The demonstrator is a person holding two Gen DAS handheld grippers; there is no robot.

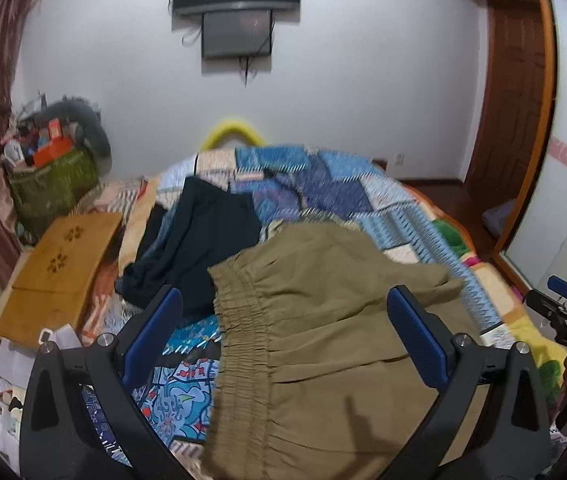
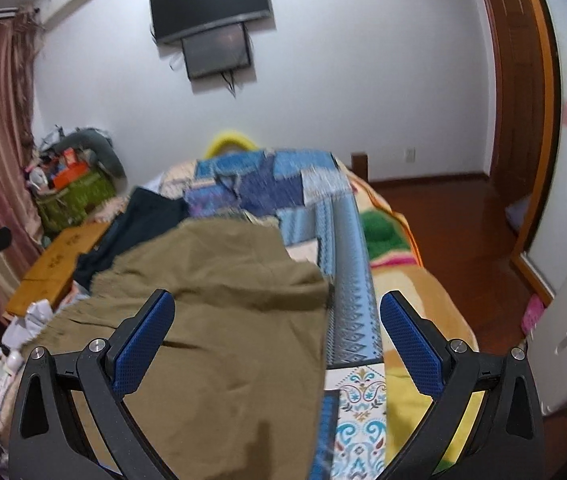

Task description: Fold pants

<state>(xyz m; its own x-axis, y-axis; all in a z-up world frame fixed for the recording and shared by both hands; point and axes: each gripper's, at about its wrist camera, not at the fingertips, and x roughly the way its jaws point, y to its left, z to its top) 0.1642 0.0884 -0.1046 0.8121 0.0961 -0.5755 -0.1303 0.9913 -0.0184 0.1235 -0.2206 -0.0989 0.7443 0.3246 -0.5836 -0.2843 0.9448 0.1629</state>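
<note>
The olive pants lie spread on the bed, on top of the patchwork quilt, with the gathered elastic waistband running down their left side. A heap of dark clothes sits just beside them, further up the bed and to the left.

My left tongs hang over the waistband end with both blue pads wide apart and nothing between them. My right tongs are likewise spread and empty, over the plain right edge of the cloth, where it meets the quilt.

I judge the fabric to be light, thin and floppy. It will sag and crease as soon as I lift it, so one pinch in the middle would only bunch it up. The waistband is thicker and ridged, so it should give the pads the surest bite. I would take a corner of it with the left tongs and the matching edge with the right, pinching both layers. The pile of dark clothes lies close enough to snag by mistake.
</note>
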